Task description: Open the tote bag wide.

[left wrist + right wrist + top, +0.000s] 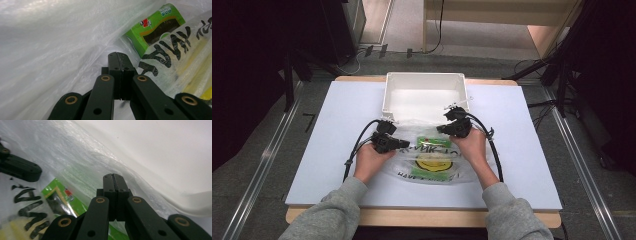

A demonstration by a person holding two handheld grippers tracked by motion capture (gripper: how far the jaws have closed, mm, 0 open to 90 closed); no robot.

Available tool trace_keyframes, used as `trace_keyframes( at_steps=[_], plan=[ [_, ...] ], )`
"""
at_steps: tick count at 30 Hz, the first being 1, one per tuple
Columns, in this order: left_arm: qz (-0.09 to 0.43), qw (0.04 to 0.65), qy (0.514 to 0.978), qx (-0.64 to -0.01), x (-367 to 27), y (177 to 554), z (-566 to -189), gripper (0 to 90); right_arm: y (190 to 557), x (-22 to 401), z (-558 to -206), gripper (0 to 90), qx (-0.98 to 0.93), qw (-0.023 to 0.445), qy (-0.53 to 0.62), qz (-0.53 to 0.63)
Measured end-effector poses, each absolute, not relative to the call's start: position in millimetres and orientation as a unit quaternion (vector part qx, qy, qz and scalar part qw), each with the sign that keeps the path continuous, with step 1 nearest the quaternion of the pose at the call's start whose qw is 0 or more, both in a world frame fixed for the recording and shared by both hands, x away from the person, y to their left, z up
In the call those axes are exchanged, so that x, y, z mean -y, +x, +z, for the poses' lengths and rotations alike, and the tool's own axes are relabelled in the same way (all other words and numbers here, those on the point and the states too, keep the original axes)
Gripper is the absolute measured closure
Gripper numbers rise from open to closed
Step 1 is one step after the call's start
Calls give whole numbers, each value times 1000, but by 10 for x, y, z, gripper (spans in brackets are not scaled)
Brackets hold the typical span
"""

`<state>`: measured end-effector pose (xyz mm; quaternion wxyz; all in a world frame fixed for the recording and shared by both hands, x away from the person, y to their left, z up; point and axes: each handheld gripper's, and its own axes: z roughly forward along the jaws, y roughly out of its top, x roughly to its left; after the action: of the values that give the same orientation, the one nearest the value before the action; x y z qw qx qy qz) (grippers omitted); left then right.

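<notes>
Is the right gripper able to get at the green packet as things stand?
Probably not directly. The green packet lies inside the clear plastic bag, so film covers it. The right gripper, jaws shut, sits at the bag's upper right edge by the white bin.

Two black hand-held grippers, the left gripper (401, 144) and the right gripper (442, 129), are each fitted with flat linked arms pinned by brass-ringed rivets (105, 78) and trailed by black cables (358, 142), while grey knit sleeves (337, 210) with ribbed cuffs are worn.
</notes>
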<state>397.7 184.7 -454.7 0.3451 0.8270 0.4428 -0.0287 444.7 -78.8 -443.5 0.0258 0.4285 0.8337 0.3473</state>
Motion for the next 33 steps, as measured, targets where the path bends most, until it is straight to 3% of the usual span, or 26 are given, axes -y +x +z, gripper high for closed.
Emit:
trace_keyframes(
  at_steps=[13, 33],
  plan=[
    [-46, 341, 835, -430, -1861, 3799, -4537, 900, 4502, 705, -4630, 900, -843, 28, 429, 324],
    [-76, 325, 859, -389, -1936, 3356, -4559, 900, 4449, 689, -4643, 900, -843, 47, 426, 326]
  ],
)
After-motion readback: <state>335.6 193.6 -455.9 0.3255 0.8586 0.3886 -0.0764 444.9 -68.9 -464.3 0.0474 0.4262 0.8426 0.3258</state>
